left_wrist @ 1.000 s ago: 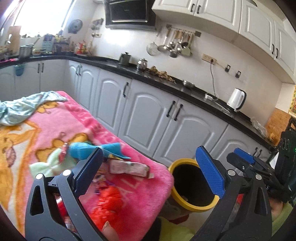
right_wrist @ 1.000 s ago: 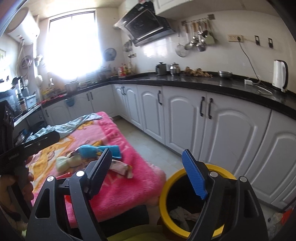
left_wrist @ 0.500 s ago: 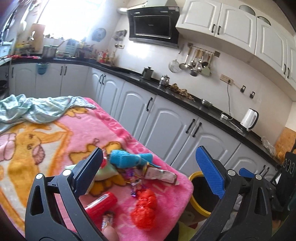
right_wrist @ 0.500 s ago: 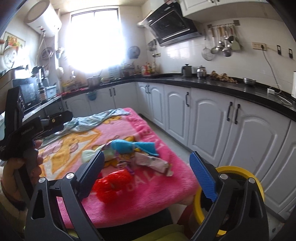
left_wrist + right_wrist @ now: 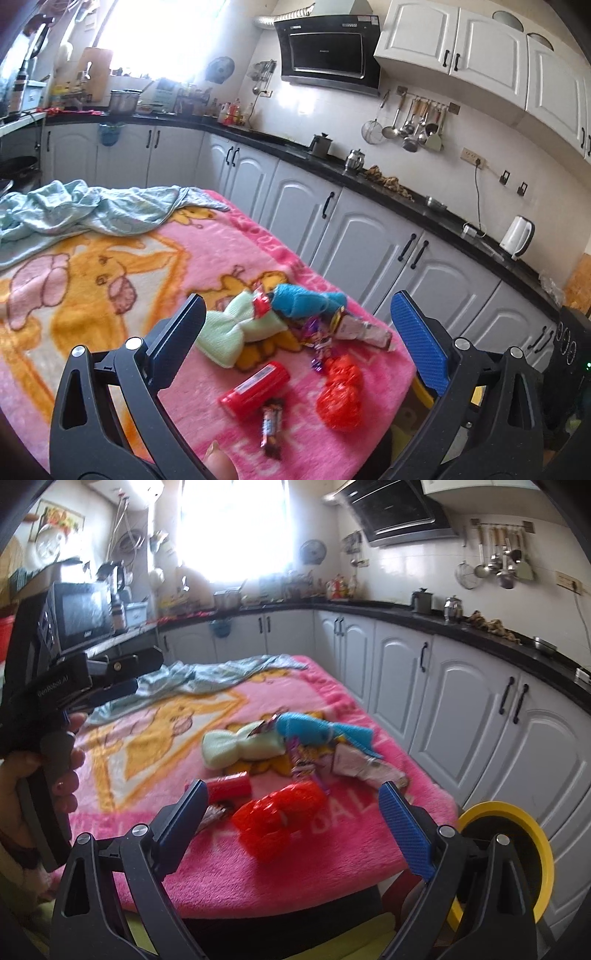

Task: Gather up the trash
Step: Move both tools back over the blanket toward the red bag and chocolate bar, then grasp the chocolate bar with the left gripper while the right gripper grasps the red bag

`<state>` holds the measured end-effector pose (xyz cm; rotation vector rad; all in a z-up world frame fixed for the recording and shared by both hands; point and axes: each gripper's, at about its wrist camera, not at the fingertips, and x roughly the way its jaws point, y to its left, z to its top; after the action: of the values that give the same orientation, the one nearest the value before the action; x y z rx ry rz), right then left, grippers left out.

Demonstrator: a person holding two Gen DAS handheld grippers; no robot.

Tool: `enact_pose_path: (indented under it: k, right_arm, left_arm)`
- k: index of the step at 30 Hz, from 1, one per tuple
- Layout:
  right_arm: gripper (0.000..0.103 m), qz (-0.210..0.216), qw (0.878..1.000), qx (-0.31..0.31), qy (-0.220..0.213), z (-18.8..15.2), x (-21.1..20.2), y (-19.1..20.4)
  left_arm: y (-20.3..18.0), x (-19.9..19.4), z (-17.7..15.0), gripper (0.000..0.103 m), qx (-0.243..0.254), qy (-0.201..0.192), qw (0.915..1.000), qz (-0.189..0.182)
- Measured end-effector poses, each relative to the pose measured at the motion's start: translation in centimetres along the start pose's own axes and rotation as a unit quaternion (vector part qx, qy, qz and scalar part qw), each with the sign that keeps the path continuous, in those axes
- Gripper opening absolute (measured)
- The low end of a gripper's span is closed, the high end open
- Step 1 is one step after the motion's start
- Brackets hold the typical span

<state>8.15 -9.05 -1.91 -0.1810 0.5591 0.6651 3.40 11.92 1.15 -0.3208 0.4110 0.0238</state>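
**Two grippers wide open over a heap of trash**

Both grippers hang above the near end of a pink blanket (image 5: 110, 280) with jaws spread wide and nothing between them. The left gripper (image 5: 295, 332) looks down on the trash from the near edge; the right gripper (image 5: 291, 812) frames the red net bag (image 5: 280, 812) between its pads without touching it.

Trash lies in a loose cluster near the blanket's corner. A red can (image 5: 255, 384) lies on its side, with a small candy bar (image 5: 271, 424) just beside it. The red net bag (image 5: 340, 395) sits close to the blanket's edge. Farther back, a pale green cloth (image 5: 229, 328) touches a blue cloth (image 5: 306, 301), and crumpled wrappers (image 5: 321, 328) and a pinkish packet (image 5: 364, 330) lie against them.

A yellow-rimmed bin (image 5: 517, 834) stands on the floor just beside the blanket's corner, before the white cabinets (image 5: 469, 701). A light blue sheet (image 5: 85, 210) is bunched at the far end of the blanket. The person's left hand (image 5: 33, 771) grips the left gripper's handle.
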Motion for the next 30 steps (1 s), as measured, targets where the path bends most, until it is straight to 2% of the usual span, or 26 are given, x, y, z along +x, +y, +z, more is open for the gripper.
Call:
enact_pose_path:
  k: [8, 14, 19, 23, 27, 28, 29, 30]
  right_arm:
    - [0.091, 0.008, 0.999, -0.019, 0.046, -1.4, 3.2, 1.1]
    - [0.091, 0.018, 0.997, -0.023, 0.072, -2.0, 5.4, 1.4]
    - [0.09, 0.028, 0.994, -0.013, 0.1, -2.7, 7.4, 1.1]
    - [0.09, 0.037, 0.992, 0.005, 0.121, -3.2, 9.0, 1.0]
    - [0.075, 0.049, 0.989, 0.013, 0.136, -3.5, 10.0, 1.0]
    - [0.068, 0.054, 0.988, 0.017, 0.141, -3.6, 10.2, 0.9]
    - [0.063, 0.057, 0.987, 0.02, 0.147, -3.7, 10.4, 0.8]
    - [0.055, 0.061, 0.986, 0.023, 0.154, -3.9, 10.6, 0.6]
  left_arm:
    - [1.8, 0.3, -2.4, 0.092, 0.002, 0.035, 0.9993, 0.015]
    - [3.6, 0.8, -4.5, 0.092, -0.005, 0.079, 0.9967, 0.019]
    - [4.5, 1.6, -5.9, 0.092, -0.023, 0.117, 0.9928, 0.005]
    - [4.6, 2.8, -7.0, 0.082, -0.026, 0.152, 0.9878, -0.017]
    - [4.2, 3.8, -8.1, 0.067, -0.031, 0.182, 0.9822, -0.032]
    - [4.1, 4.1, -8.4, 0.067, -0.032, 0.19, 0.9807, -0.036]
    - [4.0, 4.3, -8.7, 0.063, -0.034, 0.195, 0.9795, -0.038]
    - [3.8, 4.7, -9.1, 0.059, -0.035, 0.204, 0.9774, -0.044]
